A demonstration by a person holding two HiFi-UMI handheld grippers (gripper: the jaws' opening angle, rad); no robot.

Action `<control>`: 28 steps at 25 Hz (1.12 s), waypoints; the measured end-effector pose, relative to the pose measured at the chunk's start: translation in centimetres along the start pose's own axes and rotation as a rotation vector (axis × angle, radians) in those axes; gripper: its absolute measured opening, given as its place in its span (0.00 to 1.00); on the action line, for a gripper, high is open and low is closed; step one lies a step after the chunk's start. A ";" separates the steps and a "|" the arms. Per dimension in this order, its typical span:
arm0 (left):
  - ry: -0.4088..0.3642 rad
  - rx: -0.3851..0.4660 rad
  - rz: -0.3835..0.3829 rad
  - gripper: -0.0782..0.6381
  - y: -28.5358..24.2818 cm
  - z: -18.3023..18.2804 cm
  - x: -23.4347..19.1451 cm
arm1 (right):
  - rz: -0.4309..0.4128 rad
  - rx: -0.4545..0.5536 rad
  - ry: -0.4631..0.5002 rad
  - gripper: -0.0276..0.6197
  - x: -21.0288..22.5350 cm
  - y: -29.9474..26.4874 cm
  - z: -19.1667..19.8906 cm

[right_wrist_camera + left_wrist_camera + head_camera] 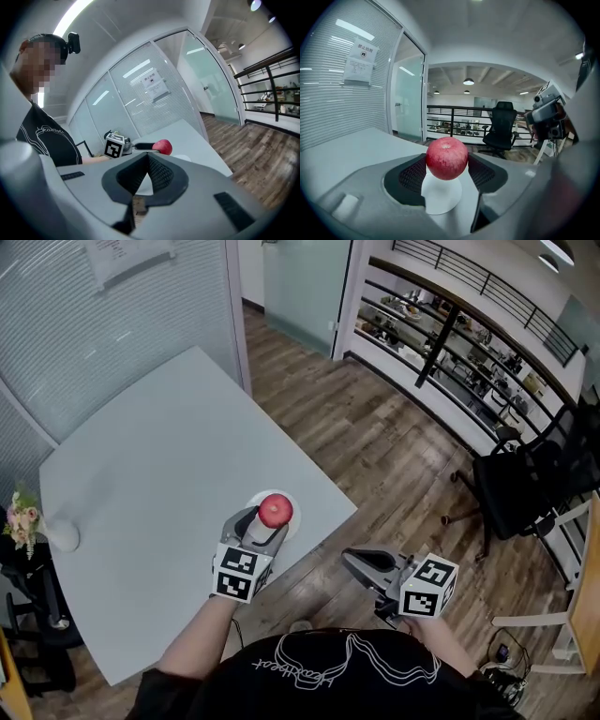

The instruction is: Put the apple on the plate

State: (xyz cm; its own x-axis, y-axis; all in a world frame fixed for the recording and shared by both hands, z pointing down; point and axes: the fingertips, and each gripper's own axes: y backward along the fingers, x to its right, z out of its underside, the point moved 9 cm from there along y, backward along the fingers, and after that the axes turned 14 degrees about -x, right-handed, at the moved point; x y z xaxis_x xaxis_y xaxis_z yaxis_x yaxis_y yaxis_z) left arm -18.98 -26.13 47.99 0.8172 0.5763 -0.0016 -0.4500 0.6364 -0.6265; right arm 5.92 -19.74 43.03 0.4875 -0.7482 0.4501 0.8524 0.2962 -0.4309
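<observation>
At the far left edge of the table [159,456] stands a small white vase [62,536] with pale flowers [21,514], well apart from everything else.

Your left gripper [265,524] reaches in over the table's near edge, close to its right corner. Its jaws stand wide and are closed on the apple [446,158], with the black ribbed pads [412,176] pressing on its two flanks. The apple is round and deep red, flecked all over with fine paler speckles. Its stem hollow faces up and shows a lighter, yellowish tint. It looks whole and unmarked on the sides you can see.

Directly under the apple lies the plate [440,199], small, round and plain white, flat on the table by that same near edge. In your left gripper view the fruit appears to hang just above the plate rather than rest on it, though whether its underside touches cannot be told for certain. In the head view it covers most of the plate, leaving only a white rim around it.

Further right, your right gripper [352,562] is off the table, beyond its near edge and over the wood floor [375,446]. Its jaws are closed tip to tip, with nothing between them.

At the far right a black office chair [520,488] stands on the floor.
</observation>
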 end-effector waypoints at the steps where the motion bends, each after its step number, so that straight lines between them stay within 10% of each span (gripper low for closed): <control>1: 0.003 -0.011 0.000 0.51 -0.5 0.3 -0.2 | 0.002 -0.002 -0.004 0.06 0.1 0.1 0.0; 28: 0.005 -0.152 -0.037 0.51 -8.4 5.9 -2.5 | 0.055 -0.019 -0.064 0.06 2.2 1.1 1.2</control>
State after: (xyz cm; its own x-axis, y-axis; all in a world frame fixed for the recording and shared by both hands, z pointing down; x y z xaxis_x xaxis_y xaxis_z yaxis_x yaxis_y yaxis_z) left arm -19.37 -29.86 57.80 0.8342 0.5512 0.0194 -0.3605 0.5716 -0.7371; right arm 8.15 -20.31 44.49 0.5454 -0.6911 0.4742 0.8205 0.3245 -0.4706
